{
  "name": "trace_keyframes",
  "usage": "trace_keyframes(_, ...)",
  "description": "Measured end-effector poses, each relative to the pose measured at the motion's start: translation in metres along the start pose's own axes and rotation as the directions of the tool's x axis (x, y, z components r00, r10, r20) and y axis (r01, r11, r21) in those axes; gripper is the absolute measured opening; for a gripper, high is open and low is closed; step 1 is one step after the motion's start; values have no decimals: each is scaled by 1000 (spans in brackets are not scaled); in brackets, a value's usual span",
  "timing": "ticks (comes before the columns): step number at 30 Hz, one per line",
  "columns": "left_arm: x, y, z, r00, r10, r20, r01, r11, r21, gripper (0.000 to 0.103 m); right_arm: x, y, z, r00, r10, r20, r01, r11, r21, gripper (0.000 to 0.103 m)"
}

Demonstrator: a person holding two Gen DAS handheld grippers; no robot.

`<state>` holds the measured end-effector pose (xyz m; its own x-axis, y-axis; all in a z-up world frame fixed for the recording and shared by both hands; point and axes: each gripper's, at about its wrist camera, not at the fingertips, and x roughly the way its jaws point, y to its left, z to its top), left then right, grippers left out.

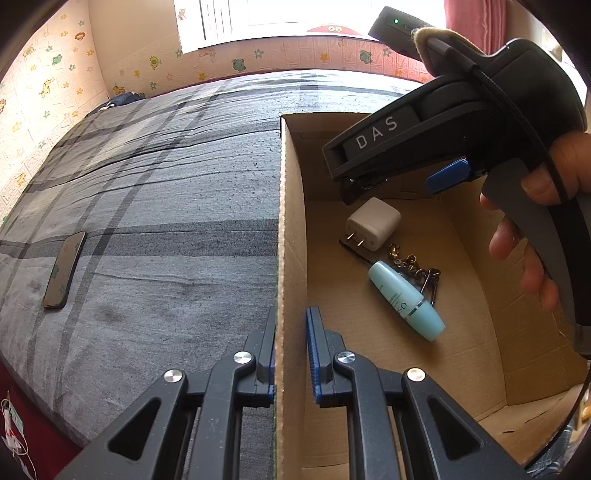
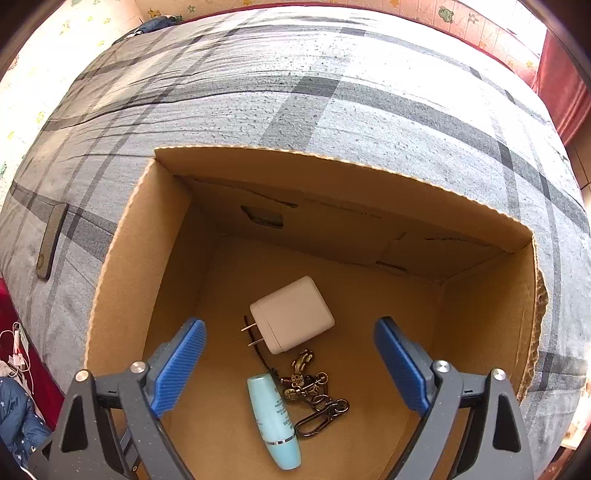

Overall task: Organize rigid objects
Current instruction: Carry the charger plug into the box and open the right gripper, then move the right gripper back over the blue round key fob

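Three small things lie together on the floor of an open brown cardboard box (image 2: pixel 236 173) that sits on a bed covered in grey plaid fabric (image 1: pixel 155 177). Nearest the right wrist camera is a pale turquoise plastic tube with a silver band (image 2: pixel 275 421), lying on its side; just beside it, touching or nearly so, sits a dark metal keychain with a carabiner clip and small brass charms (image 2: pixel 314 391). Just past those rests a white square plug-in charger (image 2: pixel 293 314), its two prongs pointing toward the box's left wall. The right gripper (image 2: pixel 290 363) hangs above these items pointing steeply down, its blue ribbed pads (image 2: pixel 177 369) spread wide with nothing between them; no pad touches any object. A hand (image 1: pixel 532 236) wraps around its dark handle in the left wrist view. The left gripper (image 1: pixel 291 354) is clamped on the box's near-left cardboard wall, one finger outside and one inside, the pads closed tight against the corrugated edge. Farther out on the bedspread, well apart from the box, a dark flat smartphone (image 1: pixel 64 269) lies face up. Beyond the bed stand a wall with cartoon animal stickers (image 1: pixel 48 81) and a bright window (image 1: pixel 295 18).
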<state>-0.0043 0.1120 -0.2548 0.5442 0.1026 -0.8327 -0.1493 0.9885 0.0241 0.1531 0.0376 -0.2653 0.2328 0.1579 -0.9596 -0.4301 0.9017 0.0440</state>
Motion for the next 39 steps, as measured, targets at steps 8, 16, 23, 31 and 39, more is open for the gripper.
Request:
trace_keyframes(8, 0, 1, -1, 1000, -1, 0, 1, 1000, -1, 14, -16, 7, -1, 1000, -4, 18, 4, 1000, -3, 103)
trace_keyframes(16, 0, 1, -1, 1000, 0, -1, 0, 1000, -2, 14, -49, 3, -11, 998, -22, 54, 22, 1000, 4, 103)
trace_keyframes(23, 0, 0, -1, 1000, 0, -1, 0, 1000, -5, 14, -75, -8, -22, 996, -23, 87, 20, 999, 35, 103)
trace_keyframes(31, 0, -1, -1, 1000, 2, -1, -2, 1000, -2, 14, -106, -23, -38, 990, -40, 136, 34, 998, 47, 103)
trace_keyframes(39, -1, -1, -1, 1000, 4, -1, -4, 1000, 0, 14, -129, -51, -62, 984, -55, 171, 41, 995, 88, 103)
